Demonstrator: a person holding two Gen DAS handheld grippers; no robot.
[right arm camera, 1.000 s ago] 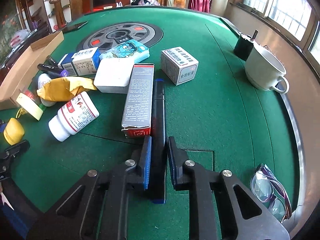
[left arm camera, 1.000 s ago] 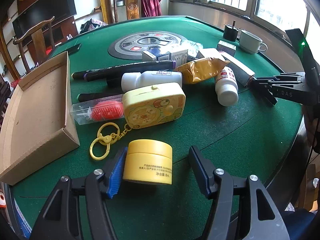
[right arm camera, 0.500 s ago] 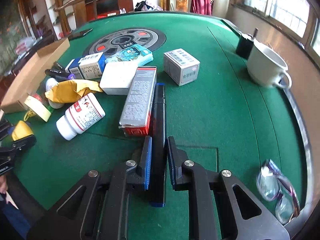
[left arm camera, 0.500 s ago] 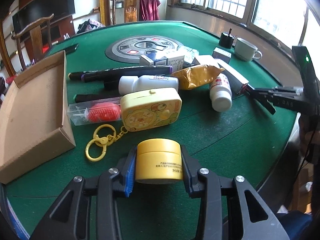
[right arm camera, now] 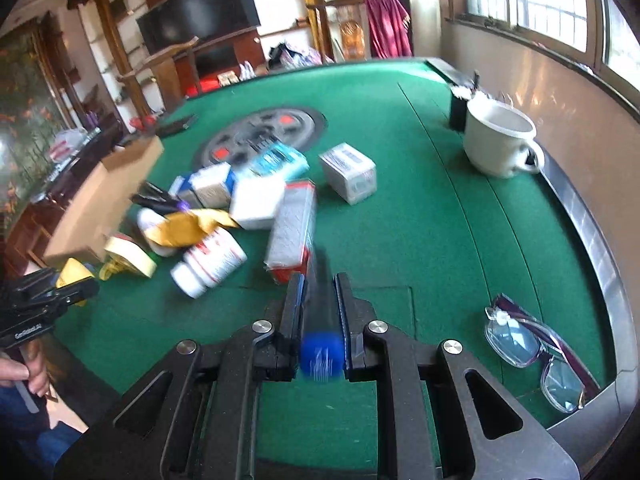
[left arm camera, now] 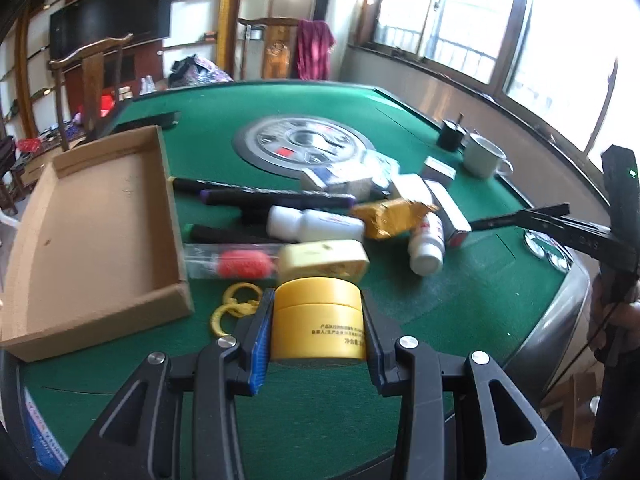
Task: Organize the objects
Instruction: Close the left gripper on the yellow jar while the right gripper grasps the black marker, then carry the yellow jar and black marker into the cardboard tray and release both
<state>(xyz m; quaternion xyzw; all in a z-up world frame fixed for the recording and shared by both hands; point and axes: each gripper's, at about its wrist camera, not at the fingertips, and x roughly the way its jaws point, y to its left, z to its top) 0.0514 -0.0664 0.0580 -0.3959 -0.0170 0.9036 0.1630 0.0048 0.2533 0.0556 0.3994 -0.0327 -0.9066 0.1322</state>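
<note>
- Left gripper (left arm camera: 318, 326) is clamped on a yellow jar (left arm camera: 318, 322), its blue-edged pads pressing the jar's two sides; the jar sits upright between them, above the green table (left arm camera: 460, 304) near its near edge
- Right gripper (right arm camera: 319, 312) is closed tight on a dark marker with a blue end (right arm camera: 321, 354), which runs lengthwise between the pads with the blue end toward the camera, over the felt near the table's near edge
- Just beyond the jar lie a yellow case (left arm camera: 324, 260) with a yellow key ring (left arm camera: 232, 308), and a clear tube with a red object inside (left arm camera: 236, 260)
- Further in, a heap: white bottles (left arm camera: 312, 222), a yellow pouch (left arm camera: 394, 216), long dark pens (left arm camera: 276, 198) and small boxes (left arm camera: 442, 200)
- A cardboard tray (left arm camera: 176, 224) lies along the table's left edge, bare inside
- Toward the right edge stand a pale mug (right arm camera: 500, 140) and a small black container (right arm camera: 458, 106); a pair of glasses (right arm camera: 536, 354) lies by the near right rim
- A round grey panel (left arm camera: 304, 148) sits at the table's centre
</note>
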